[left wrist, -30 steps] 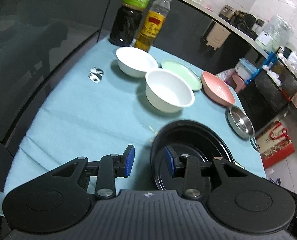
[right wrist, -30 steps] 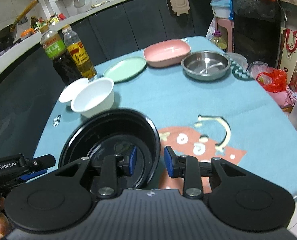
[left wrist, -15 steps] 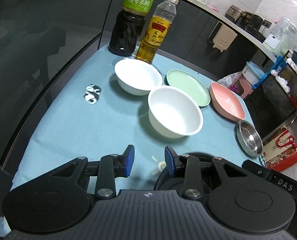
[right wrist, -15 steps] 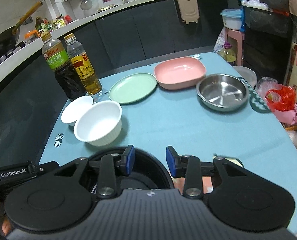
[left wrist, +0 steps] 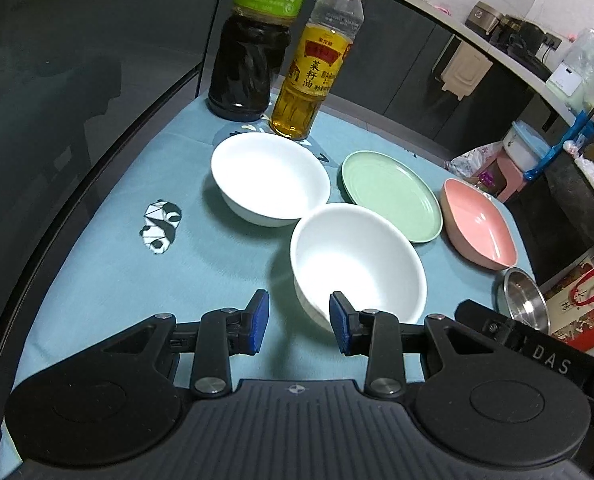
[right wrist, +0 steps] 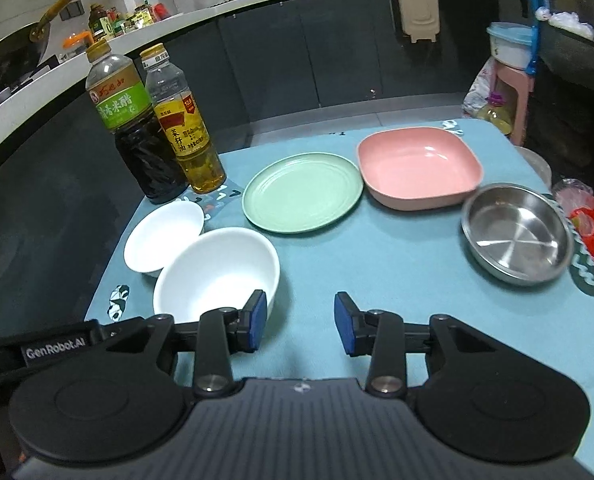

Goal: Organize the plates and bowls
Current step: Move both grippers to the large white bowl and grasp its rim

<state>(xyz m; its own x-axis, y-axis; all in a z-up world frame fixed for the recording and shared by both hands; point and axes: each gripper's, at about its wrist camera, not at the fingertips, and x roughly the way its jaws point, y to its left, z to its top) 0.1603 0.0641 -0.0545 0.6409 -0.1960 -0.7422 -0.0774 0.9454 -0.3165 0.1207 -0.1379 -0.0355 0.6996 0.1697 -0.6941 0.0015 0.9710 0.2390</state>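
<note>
Two white bowls stand touching on the blue tablecloth: a near deep one (left wrist: 357, 260) (right wrist: 217, 276) and a far shallower one (left wrist: 271, 178) (right wrist: 163, 236). Beyond them lie a green plate (left wrist: 391, 196) (right wrist: 303, 192), a pink square bowl (left wrist: 479, 224) (right wrist: 419, 166) and a steel dish (left wrist: 523, 300) (right wrist: 517, 234). My left gripper (left wrist: 299, 328) is open and empty, its fingers straddling the near rim of the deep white bowl. My right gripper (right wrist: 300, 328) is open and empty above the cloth, right of that bowl.
A dark vinegar bottle (left wrist: 253, 52) (right wrist: 137, 132) and an oil bottle (left wrist: 313, 68) (right wrist: 187, 136) stand at the table's far corner. The table edge (right wrist: 577, 304) is just beyond the steel dish. Dark cabinets, a stool and bags surround the table.
Both grippers have moved forward over the table. The black bowl that lay under them has passed out of view. The white bowls now sit close in front.
</note>
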